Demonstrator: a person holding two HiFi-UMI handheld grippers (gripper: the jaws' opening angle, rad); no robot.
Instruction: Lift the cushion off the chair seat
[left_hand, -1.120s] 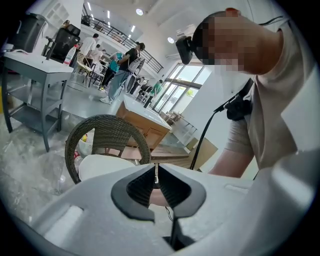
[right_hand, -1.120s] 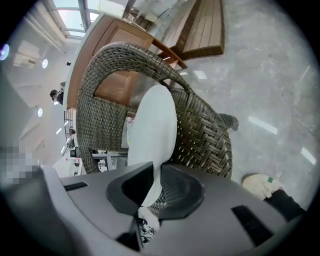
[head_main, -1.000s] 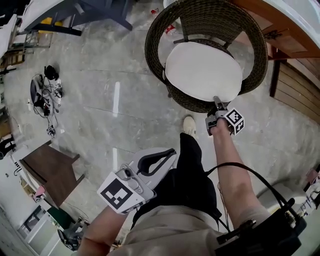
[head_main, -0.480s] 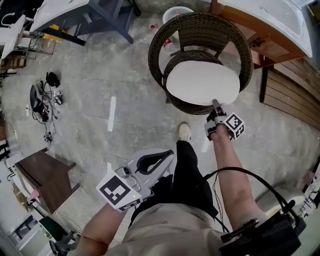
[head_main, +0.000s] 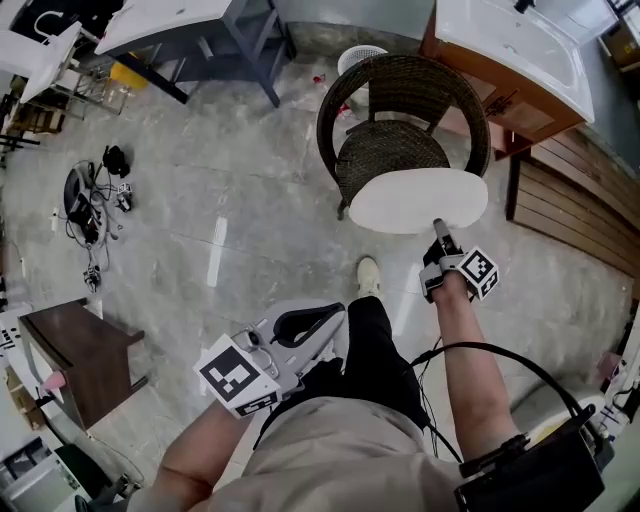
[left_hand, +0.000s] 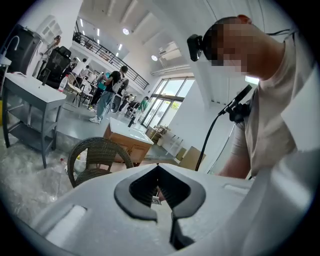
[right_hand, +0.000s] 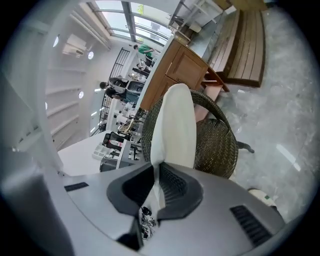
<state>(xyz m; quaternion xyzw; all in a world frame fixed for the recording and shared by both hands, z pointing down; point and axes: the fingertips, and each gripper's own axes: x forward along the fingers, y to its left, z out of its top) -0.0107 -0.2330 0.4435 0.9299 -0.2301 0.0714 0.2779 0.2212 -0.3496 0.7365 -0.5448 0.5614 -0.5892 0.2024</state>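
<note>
- The cushion (head_main: 418, 200), a white round pad, is off the wicker seat (head_main: 388, 150). It hangs out in front of the chair (head_main: 400, 90), toward the person, and the bare seat weave shows behind it.
- In the head view the cushion's far edge overlaps the chair's front rim. Whether it touches the rim there cannot be told.
- The right gripper (head_main: 438, 232) holds the cushion by its near edge. In the right gripper view its fingers (right_hand: 180, 187) are nearly together and pinch a thin fold of the cover, while the rest of the pad (right_hand: 172, 130) stands out beyond the tips.
- The left gripper (head_main: 340, 312) hangs low beside the person's leg, well apart from the cushion. Its fingers (left_hand: 135, 192) are closed tip to tip with nothing between them.
- Step in hand: carry the cushion clear of the chair.
- Hold the pinch firm, because only the edge is gripped and the pad's weight pulls on a small fold that may slip.
- Raise and draw back smoothly, so the far edge passes the front rim without dragging.
- Avoid swinging, since a limp pad will sag and twist about the grip.
- If the pad droops, bring the left gripper to the opposite edge for support.
</note>
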